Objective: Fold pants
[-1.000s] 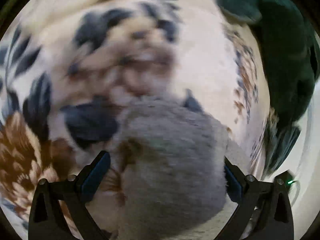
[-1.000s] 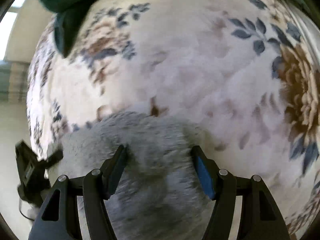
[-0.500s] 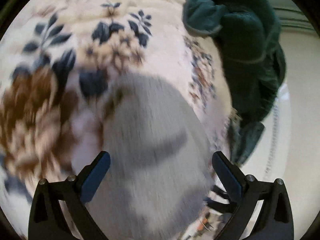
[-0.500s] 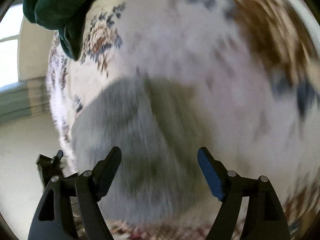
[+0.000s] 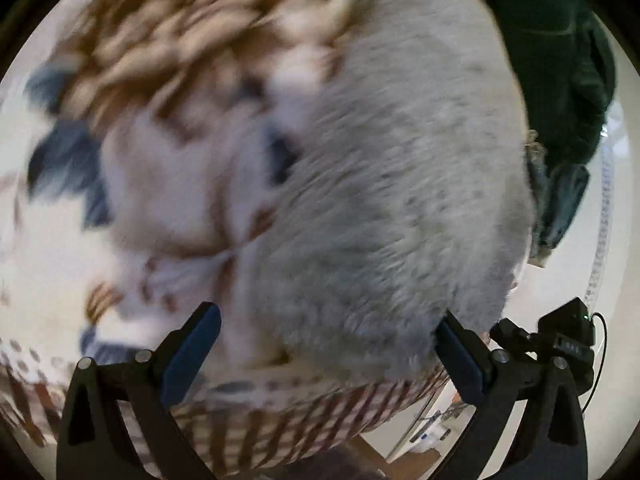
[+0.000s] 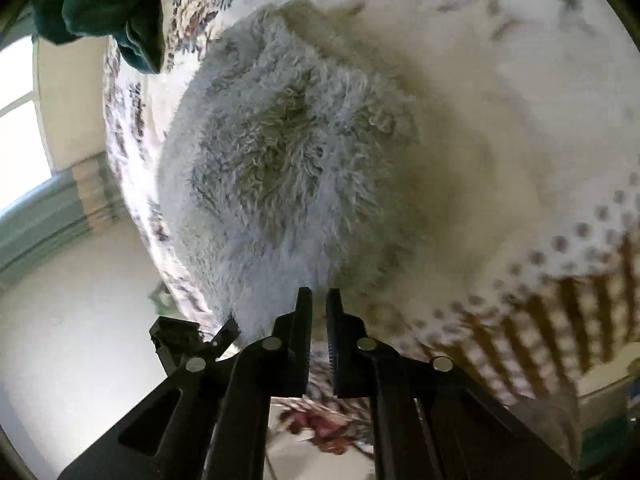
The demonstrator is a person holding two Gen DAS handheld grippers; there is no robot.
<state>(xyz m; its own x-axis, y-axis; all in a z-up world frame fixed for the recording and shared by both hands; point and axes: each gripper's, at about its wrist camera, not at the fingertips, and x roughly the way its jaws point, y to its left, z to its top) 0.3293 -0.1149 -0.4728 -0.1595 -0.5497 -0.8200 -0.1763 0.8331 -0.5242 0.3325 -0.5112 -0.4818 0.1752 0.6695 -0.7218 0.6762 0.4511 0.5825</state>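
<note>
The grey fleece pants (image 5: pixel 400 180) lie in a folded heap on a floral bedspread (image 5: pixel 140 200), close to its edge. My left gripper (image 5: pixel 328 344) is open wide just short of the heap's near end, pads off the cloth. In the right wrist view the same pants (image 6: pixel 280 160) sit ahead of my right gripper (image 6: pixel 319 300), whose jaws are closing to a thin slit with nothing between them. The tips hover at the heap's near edge. The left view is blurred.
A dark green garment (image 5: pixel 560 60) is bunched at the far edge of the bed, also seen as the green garment (image 6: pixel 108 0) at upper left. The bedspread's striped border (image 6: pixel 580 320) hangs over the side. Pale floor (image 6: pixel 80 340) and a window (image 6: pixel 16 120) lie beyond.
Both grippers have drawn back toward the bed's edge, off the grey pants. The right jaws, open wide half a second ago, have come together empty. The left jaws stay wide.
</note>
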